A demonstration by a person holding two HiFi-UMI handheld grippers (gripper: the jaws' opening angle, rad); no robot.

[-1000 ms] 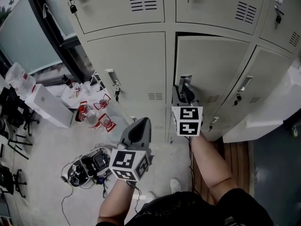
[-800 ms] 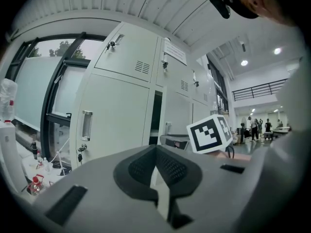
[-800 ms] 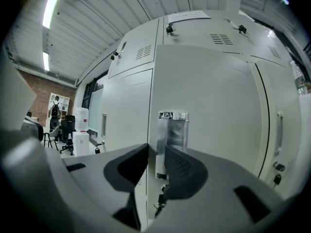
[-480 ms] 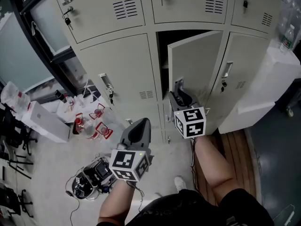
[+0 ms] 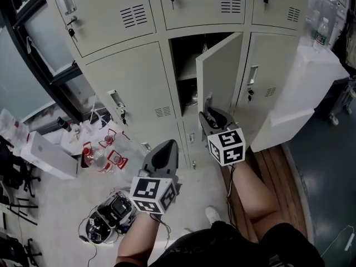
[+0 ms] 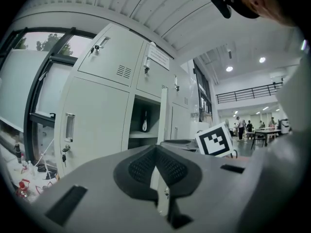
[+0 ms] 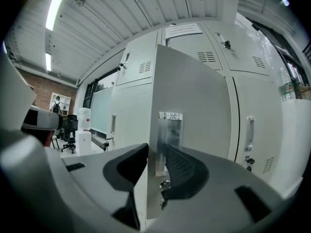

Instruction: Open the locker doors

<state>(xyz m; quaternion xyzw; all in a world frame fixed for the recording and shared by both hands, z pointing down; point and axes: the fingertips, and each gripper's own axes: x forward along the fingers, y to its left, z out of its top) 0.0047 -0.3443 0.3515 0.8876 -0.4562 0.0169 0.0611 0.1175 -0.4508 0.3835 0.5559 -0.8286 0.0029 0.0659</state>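
The bank of cream metal lockers [image 5: 128,88] fills the wall ahead. In its middle row one cream sheet-metal locker door [image 5: 221,71] stands open, long axis upright, hinged on its right side, its free edge pointing out from the bank toward the person. The dark compartment [image 5: 182,65] shows just left of it. The right gripper [image 5: 209,111] is clamped on that free edge at the shiny metal handle plate [image 7: 168,135]. The left gripper [image 5: 168,144], jaws together and empty, hangs lower, apart from the bank
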